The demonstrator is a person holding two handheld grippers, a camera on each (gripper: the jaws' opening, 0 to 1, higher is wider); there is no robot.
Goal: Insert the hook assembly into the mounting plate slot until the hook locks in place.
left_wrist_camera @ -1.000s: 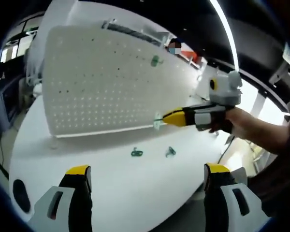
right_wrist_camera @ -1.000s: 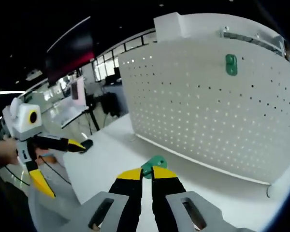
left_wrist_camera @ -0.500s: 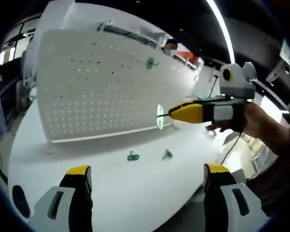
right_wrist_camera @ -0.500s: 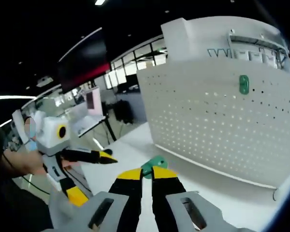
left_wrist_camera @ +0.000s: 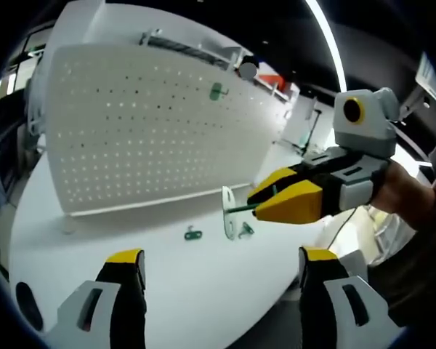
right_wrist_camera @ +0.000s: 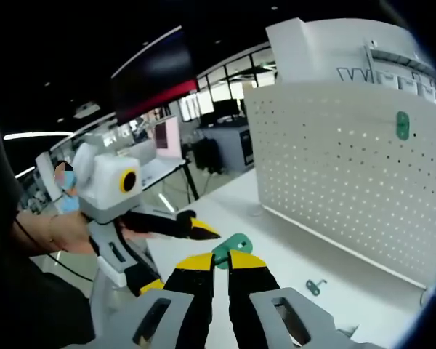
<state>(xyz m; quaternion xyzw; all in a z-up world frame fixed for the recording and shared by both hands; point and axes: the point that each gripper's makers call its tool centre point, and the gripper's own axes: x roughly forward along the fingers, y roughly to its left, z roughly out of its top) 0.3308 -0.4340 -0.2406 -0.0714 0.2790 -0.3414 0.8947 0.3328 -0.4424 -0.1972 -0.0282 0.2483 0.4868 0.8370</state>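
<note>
In the right gripper view, our right gripper (right_wrist_camera: 221,263) is clenched on a small green plastic hook assembly (right_wrist_camera: 233,243), dead centre. Our left gripper (left_wrist_camera: 219,265) hangs released, jaws wide apart over the white tabletop (left_wrist_camera: 203,283). Further off at 12 o'clock, two more green hooks (left_wrist_camera: 193,234) lie on the table. Beyond, at 11 o'clock, the white perforated mounting plate (left_wrist_camera: 145,131) stands upright, one green hook (left_wrist_camera: 216,91) fixed high on it.

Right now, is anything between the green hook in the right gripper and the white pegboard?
Nothing visible. The right gripper holds the hook above the table, with open space up to the pegboard.
</note>
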